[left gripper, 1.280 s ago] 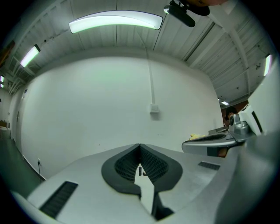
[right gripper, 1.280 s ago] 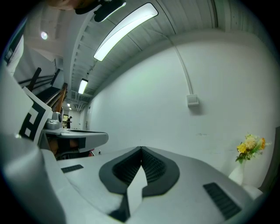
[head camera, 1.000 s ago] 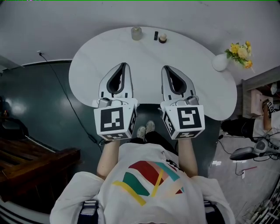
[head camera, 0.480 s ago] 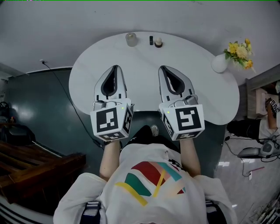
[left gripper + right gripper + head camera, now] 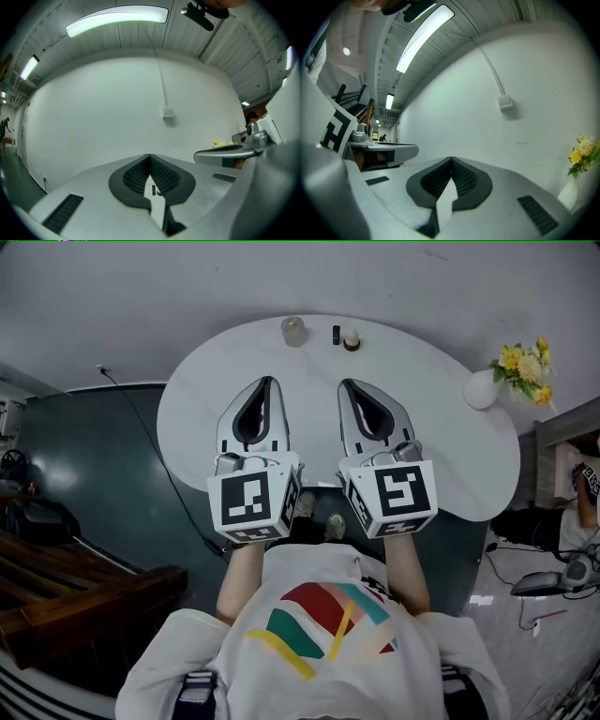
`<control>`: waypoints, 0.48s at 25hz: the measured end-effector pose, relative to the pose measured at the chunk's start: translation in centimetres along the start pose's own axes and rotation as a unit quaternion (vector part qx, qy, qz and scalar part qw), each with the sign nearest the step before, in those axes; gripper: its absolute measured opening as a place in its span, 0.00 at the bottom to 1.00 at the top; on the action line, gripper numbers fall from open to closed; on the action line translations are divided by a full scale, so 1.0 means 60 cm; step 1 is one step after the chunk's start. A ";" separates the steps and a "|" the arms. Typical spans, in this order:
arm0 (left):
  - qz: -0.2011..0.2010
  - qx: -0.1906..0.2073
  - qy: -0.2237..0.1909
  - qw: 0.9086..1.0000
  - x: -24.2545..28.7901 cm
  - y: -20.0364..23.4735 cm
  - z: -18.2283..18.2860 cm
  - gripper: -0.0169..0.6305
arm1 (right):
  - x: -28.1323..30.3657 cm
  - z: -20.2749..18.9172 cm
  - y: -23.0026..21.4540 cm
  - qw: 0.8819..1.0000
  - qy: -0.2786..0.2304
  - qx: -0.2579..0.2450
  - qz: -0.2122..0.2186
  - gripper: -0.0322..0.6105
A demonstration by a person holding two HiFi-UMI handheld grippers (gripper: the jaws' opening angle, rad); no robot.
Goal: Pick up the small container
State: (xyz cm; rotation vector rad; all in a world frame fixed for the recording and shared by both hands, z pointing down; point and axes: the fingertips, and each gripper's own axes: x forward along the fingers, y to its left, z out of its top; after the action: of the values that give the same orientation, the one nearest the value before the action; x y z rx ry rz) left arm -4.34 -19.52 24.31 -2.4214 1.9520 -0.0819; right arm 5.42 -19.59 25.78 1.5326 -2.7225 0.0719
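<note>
Head view: approach step. Left gripper (image 5: 265,381) and right gripper (image 5: 345,383) had jaws pressed together, empty. Small container (image 5: 352,340) sat at the table (image 5: 422,427) far edge, well apart. Next move likely needs reaching forward and opening the jaws.

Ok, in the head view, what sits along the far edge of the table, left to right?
Glass jar → black block → small round pot → white vase with yellow flowers.

White oval table (image 5: 441,427) stands on dark green floor (image 5: 84,465).
</note>
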 end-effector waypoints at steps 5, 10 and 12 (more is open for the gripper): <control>-0.018 0.000 -0.003 1.000 0.014 0.005 0.002 0.05 | 0.022 0.007 0.008 1.000 -0.004 -0.002 -0.007 0.07; -0.025 -0.002 -0.005 1.000 0.029 0.020 0.003 0.05 | 0.038 0.008 0.008 1.000 0.001 -0.008 -0.013 0.07; -0.026 -0.001 -0.002 1.000 0.034 0.024 -0.001 0.05 | 0.045 0.007 0.006 1.000 0.003 -0.009 -0.014 0.07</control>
State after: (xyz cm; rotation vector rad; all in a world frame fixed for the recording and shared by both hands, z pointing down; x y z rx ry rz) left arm -5.30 -21.84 24.31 -2.4730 1.8877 -0.0778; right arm 3.68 -21.74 25.48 1.5631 -2.6896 0.0515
